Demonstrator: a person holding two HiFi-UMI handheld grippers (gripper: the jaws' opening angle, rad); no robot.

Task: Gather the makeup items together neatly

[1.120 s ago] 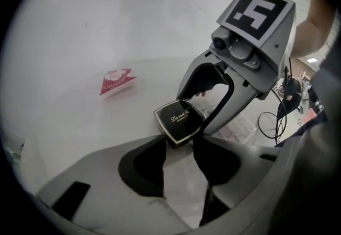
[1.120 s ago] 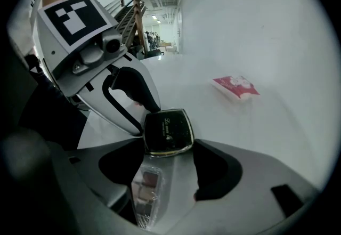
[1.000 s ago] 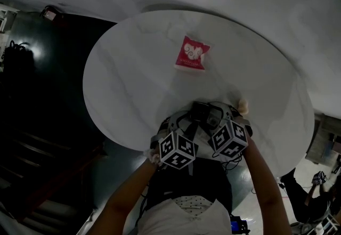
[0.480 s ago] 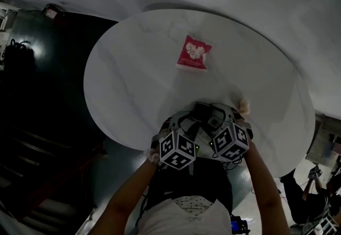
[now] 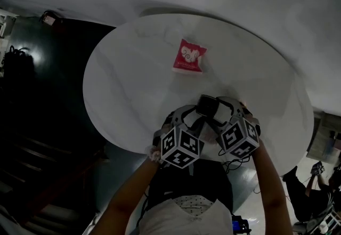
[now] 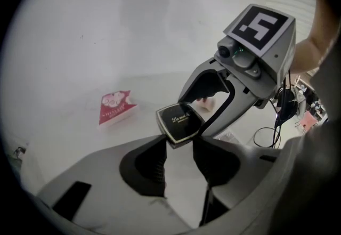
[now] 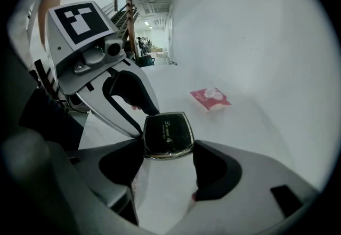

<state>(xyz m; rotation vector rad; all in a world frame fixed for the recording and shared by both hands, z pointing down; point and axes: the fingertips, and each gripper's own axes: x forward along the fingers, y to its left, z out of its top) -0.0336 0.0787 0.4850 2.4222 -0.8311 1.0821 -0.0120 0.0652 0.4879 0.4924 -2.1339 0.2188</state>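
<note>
Red packet (image 5: 188,56) — round white table (image 5: 122,79)

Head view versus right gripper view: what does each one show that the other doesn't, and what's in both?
Head view only: the round table out to its whole rim, both forearms and the dark floor. Right gripper view only: the lit corridor and the right gripper with its fingers pressed on the black compact. Both: that compact, the red packet and the left gripper.

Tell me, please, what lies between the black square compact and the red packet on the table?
Nothing: only bare white round tabletop separates the black square compact from the red packet. The head view shows this clearly.
</note>
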